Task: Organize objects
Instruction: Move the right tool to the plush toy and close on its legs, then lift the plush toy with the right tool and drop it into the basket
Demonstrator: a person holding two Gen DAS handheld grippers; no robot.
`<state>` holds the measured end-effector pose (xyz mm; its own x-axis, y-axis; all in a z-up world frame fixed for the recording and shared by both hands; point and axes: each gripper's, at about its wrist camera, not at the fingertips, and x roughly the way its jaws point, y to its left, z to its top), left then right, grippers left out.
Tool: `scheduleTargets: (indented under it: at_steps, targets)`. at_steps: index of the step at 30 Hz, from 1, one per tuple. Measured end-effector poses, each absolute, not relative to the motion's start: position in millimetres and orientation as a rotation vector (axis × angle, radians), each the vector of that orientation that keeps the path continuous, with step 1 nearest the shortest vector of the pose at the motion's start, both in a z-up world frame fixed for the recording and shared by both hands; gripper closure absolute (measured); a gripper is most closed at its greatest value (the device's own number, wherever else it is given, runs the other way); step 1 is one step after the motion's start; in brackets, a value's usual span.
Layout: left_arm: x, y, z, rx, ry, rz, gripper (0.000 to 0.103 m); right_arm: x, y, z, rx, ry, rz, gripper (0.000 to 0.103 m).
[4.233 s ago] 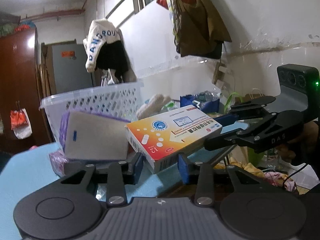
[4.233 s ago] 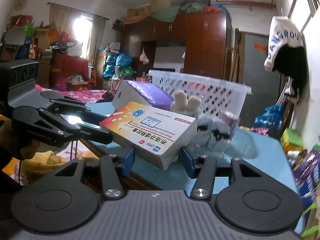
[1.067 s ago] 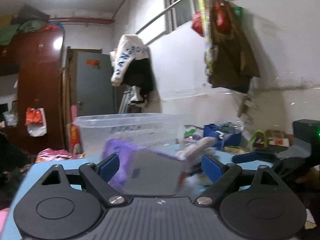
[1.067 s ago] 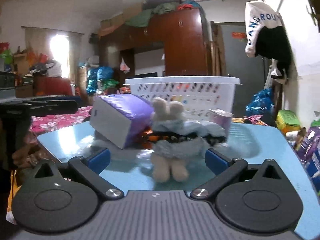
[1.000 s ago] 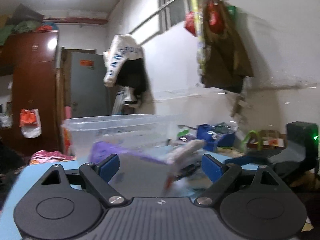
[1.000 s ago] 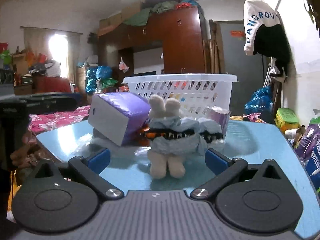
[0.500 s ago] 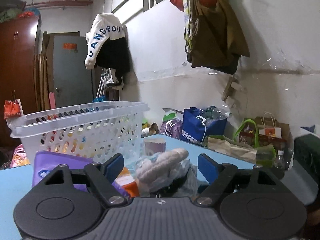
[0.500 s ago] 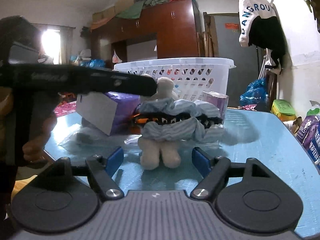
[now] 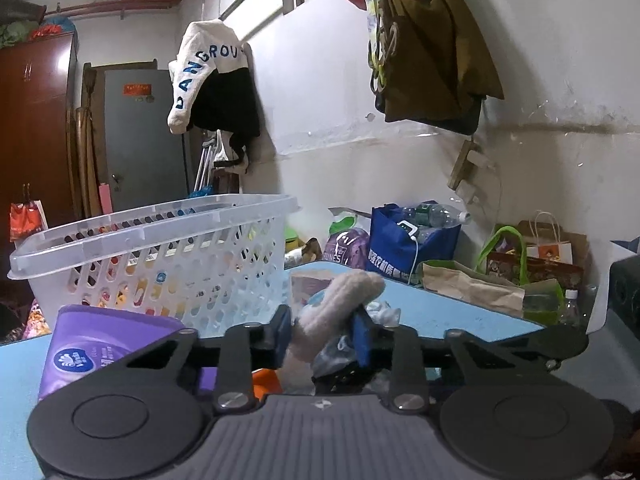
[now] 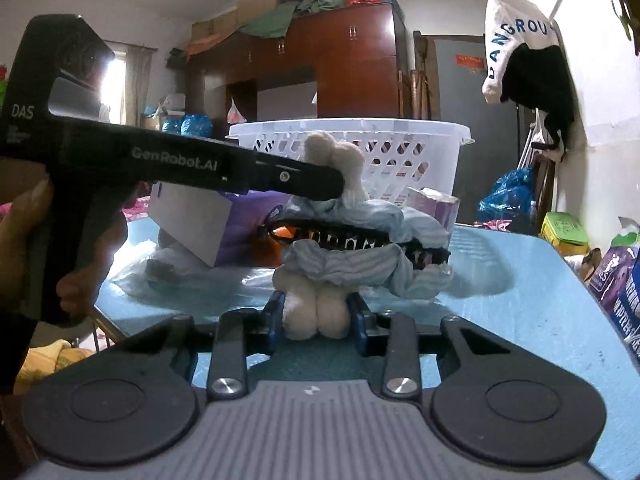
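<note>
Table point(image 10: 540, 280) edge runs close below the right gripper point(image 10: 316, 316); both grippers, just closing, pinch the beige plush toy point(image 10: 316, 308), left gripper point(image 9: 322, 332) too.

Fuzzy cloth plush toy point(image 10: 316, 308), perforated glossy plastic basket point(image 9: 160, 264), smooth glossy blue tabletop point(image 10: 500, 320)

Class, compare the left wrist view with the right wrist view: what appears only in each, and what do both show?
Only the left wrist view shows the blue shopping bag and paper bags by the wall. Only the right wrist view shows the hand holding the left gripper, and the toy's legs between the right gripper pads. Both show the soft toy, the white basket, the purple pack and the blue table.
</note>
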<state>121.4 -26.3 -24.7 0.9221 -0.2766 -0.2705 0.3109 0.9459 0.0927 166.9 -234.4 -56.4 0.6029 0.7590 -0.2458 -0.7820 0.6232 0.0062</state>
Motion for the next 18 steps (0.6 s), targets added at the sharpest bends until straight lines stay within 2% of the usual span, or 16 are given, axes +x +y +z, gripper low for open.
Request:
scheduleTargets:
  at_steps: [18]
  targets:
    - [104, -16, -31, 0.07, 0.261, -0.329, 0.071, 162, -253, -41, -0.159, 0.198, 0.93, 0.07]
